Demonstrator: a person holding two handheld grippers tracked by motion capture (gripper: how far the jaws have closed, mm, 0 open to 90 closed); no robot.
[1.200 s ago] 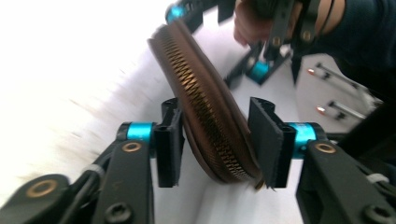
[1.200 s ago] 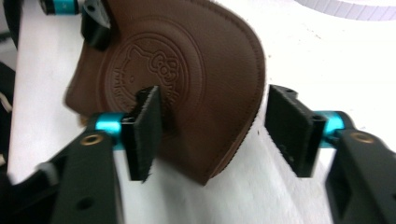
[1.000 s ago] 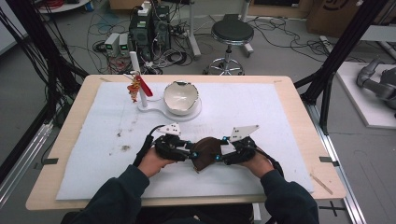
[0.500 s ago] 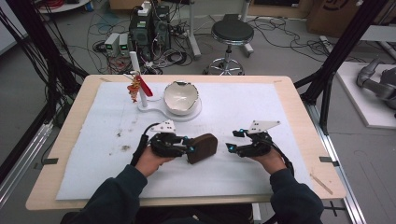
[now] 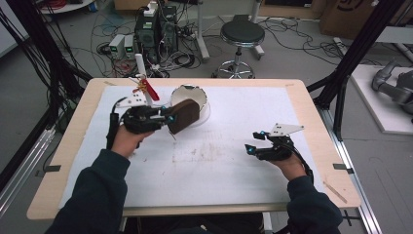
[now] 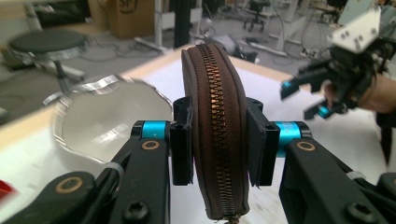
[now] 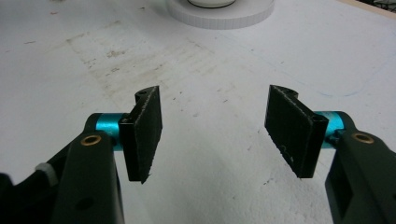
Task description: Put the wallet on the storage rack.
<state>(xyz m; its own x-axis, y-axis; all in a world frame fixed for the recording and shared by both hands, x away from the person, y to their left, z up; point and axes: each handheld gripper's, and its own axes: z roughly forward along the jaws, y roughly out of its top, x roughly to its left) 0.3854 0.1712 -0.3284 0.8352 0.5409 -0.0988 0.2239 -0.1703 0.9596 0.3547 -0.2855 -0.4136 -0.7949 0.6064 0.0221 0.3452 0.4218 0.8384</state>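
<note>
Between the pads of the left gripper [image 6: 218, 140] sits a brown zippered pouch [image 6: 215, 130], clamped flat side to flat side, its zipper edge turned toward the gripper's camera and its long axis standing upright across the jaws. Those jaws have just been closing, and the pouch is the thing caught between them. Seen from the high view, the left gripper [image 5: 163, 118] carries the pouch [image 5: 183, 116] off the table, and the pouch's far end lies against or just over the near rim of the white bowl [image 5: 202, 95]; the overlap may only be the camera's angle, and I cannot say whether they touch. From the pouch, the bowl lies straight ahead and slightly to the gripper's left, close by, so the left hand is by far the nearer one for any placing there. Just behind the left gripper stands a small red-and-white ornament [image 5: 144, 87].

Well apart, off to the right and nearer the person, the right gripper [image 5: 254, 144] hovers over the bare white mat [image 5: 229, 175]. Its jaws stand parted with nothing between them, the pads [image 7: 145, 133] facing only stained mat.
</note>
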